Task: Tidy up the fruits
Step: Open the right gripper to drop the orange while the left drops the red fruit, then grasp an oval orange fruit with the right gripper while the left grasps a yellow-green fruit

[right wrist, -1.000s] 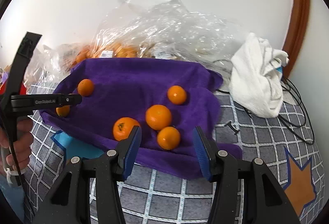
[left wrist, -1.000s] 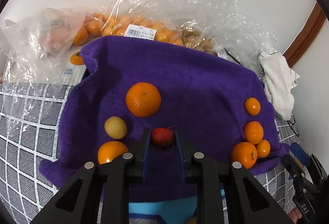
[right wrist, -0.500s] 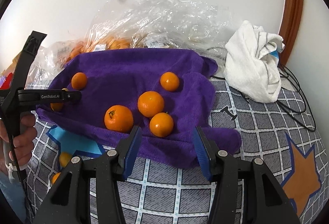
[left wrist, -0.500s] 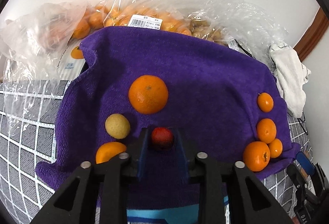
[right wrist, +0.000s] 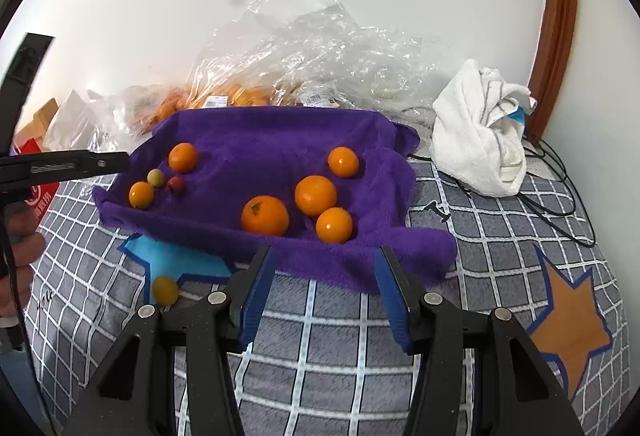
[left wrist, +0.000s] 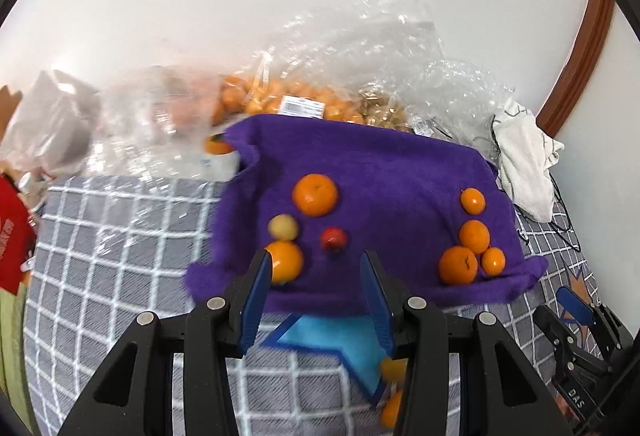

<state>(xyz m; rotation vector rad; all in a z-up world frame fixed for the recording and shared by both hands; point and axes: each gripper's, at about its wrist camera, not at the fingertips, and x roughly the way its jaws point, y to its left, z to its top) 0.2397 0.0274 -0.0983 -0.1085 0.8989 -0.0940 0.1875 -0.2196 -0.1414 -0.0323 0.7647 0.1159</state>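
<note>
A purple towel [left wrist: 380, 164] [right wrist: 272, 140] lies on a checked blanket. On its left side sit a small red fruit [left wrist: 333, 238] [right wrist: 175, 185], a yellow-green fruit [left wrist: 283, 227] [right wrist: 155, 177], a large orange [left wrist: 315, 194] [right wrist: 183, 157] and a smaller orange [left wrist: 285, 261] [right wrist: 141, 194]. Several oranges [left wrist: 458, 265] [right wrist: 265, 215] are grouped on its right side. My left gripper [left wrist: 316, 296] is open and empty, just short of the red fruit. My right gripper [right wrist: 324, 286] is open and empty at the towel's near edge.
Clear plastic bags [left wrist: 304, 104] [right wrist: 320, 52] of oranges lie behind the towel against the wall. A white cloth [right wrist: 480, 140] and cables lie to the right. Loose small oranges [left wrist: 394, 368] [right wrist: 165, 290] sit on the blanket [right wrist: 340, 340] near a blue star patch.
My left gripper opened, released the red fruit onto the towel and drew back and up. My right gripper pulled back slightly, staying open.
</note>
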